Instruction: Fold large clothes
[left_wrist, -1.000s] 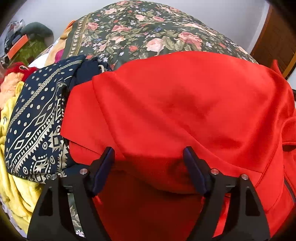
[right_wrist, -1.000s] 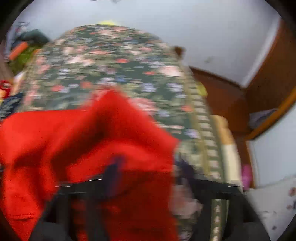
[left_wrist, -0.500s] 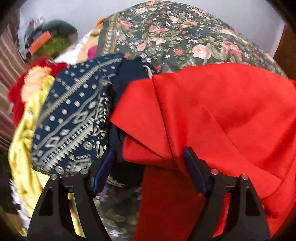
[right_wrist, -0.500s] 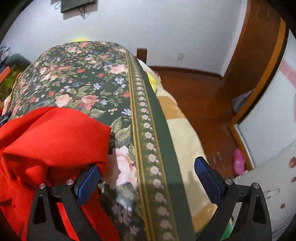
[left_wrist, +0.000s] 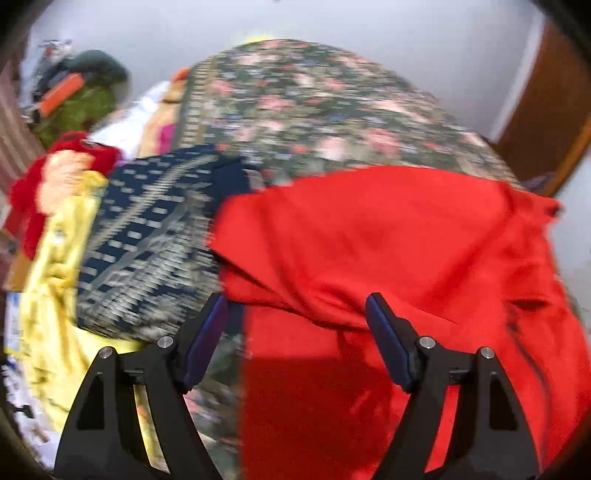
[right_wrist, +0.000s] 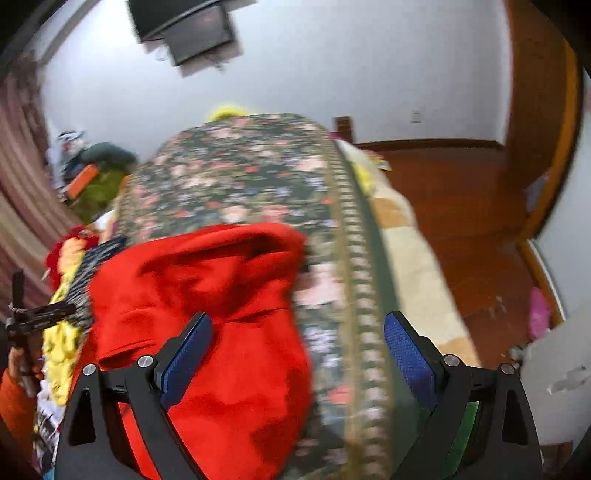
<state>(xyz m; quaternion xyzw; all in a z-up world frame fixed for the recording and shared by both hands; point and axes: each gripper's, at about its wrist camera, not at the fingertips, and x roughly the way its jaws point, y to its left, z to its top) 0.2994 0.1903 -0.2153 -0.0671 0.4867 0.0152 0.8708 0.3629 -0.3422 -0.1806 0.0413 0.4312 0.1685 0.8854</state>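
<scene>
A large red garment (left_wrist: 388, 251) lies in a loosely folded heap on the floral bedspread (left_wrist: 314, 107). It also shows in the right wrist view (right_wrist: 207, 295), lumpy and bunched. My left gripper (left_wrist: 295, 325) is open and empty, raised above the garment's near left edge. My right gripper (right_wrist: 297, 343) is open and empty, above the garment's right edge and the bedspread's border (right_wrist: 354, 258). The left gripper's arm shows at the left edge of the right wrist view (right_wrist: 33, 317).
A navy patterned cloth (left_wrist: 147, 240) lies left of the red garment. Yellow cloth (left_wrist: 55, 288) and other clothes pile up further left. A green bag (left_wrist: 85, 99) sits at the back left. The bed's right side drops to a wooden floor (right_wrist: 461, 206).
Both grippers have pulled back and upward from the red garment, so more of the bed and room shows. The right gripper, earlier on the red cloth, is now open and clear of it.
</scene>
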